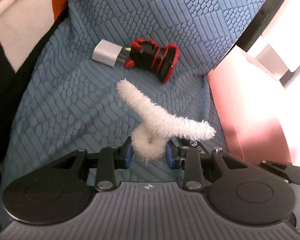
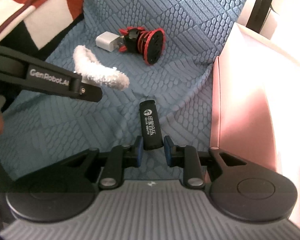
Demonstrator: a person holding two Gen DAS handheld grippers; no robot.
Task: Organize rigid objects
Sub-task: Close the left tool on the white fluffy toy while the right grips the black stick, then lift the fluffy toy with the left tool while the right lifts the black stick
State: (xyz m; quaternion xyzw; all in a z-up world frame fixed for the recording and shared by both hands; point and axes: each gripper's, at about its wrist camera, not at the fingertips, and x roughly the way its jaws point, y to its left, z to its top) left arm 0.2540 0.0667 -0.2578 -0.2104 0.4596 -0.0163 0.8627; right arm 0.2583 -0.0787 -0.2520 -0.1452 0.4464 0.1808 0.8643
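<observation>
**Both tools loaded over the blue seat**

The left tool (image 1: 150, 153) is clenched on a white fuzzy loop (image 1: 147, 148): its blue pads (image 1: 128, 156) press on the curled end from either side, low in the middle of the left wrist view. Two fuzzy arms of the loop stick out from the grip, one toward the centre of the frame, one toward the right.

The right tool (image 2: 152, 149) grasps a black stick (image 2: 151, 127) with white print on it. The stick's near end sits between the blue pads, and the rest points up toward the middle of the right wrist view, tilted slightly left. The pads appear to be against its sides, though a thin gap may remain at the right one.

In the right wrist view the left tool reaches in from the left edge, with the fuzzy loop at its tip, above and left of the stick.

On the blue cushion (image 1: 69, 104) lie a white plug (image 1: 106, 53) and a red-and-black mount (image 1: 156, 58), in the upper middle of both views. The plug's prongs point toward the mount, and the two seem to touch. Both lie well apart from the tools.

A pink box (image 2: 250, 110) stands along the right side of the cushion. A red-and-white cloth (image 2: 29, 6) fills the upper left corner.
</observation>
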